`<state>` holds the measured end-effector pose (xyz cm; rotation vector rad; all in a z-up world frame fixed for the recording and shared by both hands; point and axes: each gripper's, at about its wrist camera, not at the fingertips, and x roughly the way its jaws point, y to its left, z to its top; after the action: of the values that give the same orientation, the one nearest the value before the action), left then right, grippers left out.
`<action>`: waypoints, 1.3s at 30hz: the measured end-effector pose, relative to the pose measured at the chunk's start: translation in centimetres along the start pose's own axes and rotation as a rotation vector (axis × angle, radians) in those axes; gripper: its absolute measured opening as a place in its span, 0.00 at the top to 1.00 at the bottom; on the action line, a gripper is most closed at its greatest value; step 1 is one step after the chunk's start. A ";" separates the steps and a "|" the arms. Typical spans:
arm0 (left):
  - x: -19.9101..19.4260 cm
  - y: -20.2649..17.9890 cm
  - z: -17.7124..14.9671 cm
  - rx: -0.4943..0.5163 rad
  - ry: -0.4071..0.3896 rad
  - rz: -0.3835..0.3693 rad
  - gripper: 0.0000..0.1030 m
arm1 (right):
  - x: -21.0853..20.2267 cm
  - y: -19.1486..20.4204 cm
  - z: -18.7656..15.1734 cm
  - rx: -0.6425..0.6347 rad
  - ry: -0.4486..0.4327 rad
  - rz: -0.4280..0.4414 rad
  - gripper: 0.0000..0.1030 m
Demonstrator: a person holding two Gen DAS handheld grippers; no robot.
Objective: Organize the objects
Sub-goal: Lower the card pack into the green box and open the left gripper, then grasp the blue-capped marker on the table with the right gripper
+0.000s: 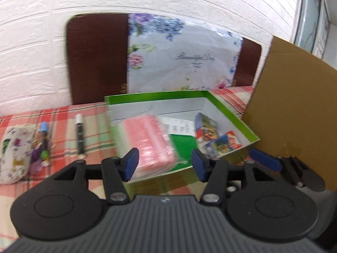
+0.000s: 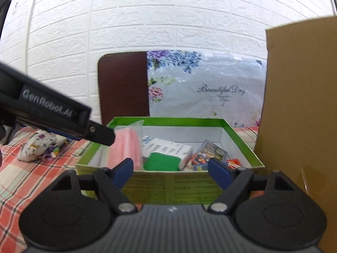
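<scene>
The green box (image 1: pixel 231 109) already holds a pink packet (image 1: pixel 147 139) and card packs (image 1: pixel 207 126), while a marker (image 1: pixel 79 135) and floral pouch (image 1: pixel 14 151) wait on the plaid surface (image 1: pixel 94 122); left gripper (image 1: pixel 165 164) and right gripper (image 2: pixel 170 168) both gape empty.

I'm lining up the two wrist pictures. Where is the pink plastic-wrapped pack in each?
Left wrist view: pink plastic-wrapped pack, centre, in the near-left part of the box, just beyond the tongs.
Right wrist view: pink plastic-wrapped pack, left of centre, against the box's left wall.
Shared landmark: green-rimmed open cardboard box.
</scene>
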<state>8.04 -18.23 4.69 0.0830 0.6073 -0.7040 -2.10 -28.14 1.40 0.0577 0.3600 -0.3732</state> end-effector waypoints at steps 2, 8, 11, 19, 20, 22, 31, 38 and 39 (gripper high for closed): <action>-0.6 1.5 -0.7 -0.015 0.001 0.027 0.44 | -0.5 0.8 0.3 -0.012 -0.008 0.016 0.23; -2.6 7.3 -4.6 -0.066 0.002 0.192 0.44 | -1.8 4.0 -0.1 -0.030 0.029 0.146 0.36; -3.6 11.3 -6.8 -0.117 0.030 0.284 0.44 | -1.1 6.9 -0.1 -0.102 0.057 0.220 0.43; -6.0 20.3 -10.8 -0.212 -0.027 0.525 0.41 | 4.2 14.4 2.4 -0.154 0.138 0.353 0.55; -6.0 21.2 -11.4 -0.245 -0.027 0.520 0.41 | 5.1 15.3 2.7 -0.153 0.152 0.358 0.59; -5.9 21.9 -12.8 -0.263 -0.064 0.517 0.40 | 7.5 16.7 3.5 -0.144 0.184 0.355 0.64; -6.0 21.7 -13.4 -0.249 -0.126 0.470 0.40 | 18.2 20.4 5.2 -0.025 0.373 0.350 0.74; -6.0 21.8 -13.5 -0.257 -0.129 0.454 0.36 | 19.3 19.9 2.8 0.000 0.437 0.302 0.83; -6.0 21.8 -13.5 -0.257 -0.128 0.453 0.36 | 18.5 19.4 2.5 0.006 0.437 0.307 0.83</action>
<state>11.53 5.60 -5.91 -0.0624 0.5268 -0.1875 21.95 -16.81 -3.01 0.1995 0.7711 -0.0525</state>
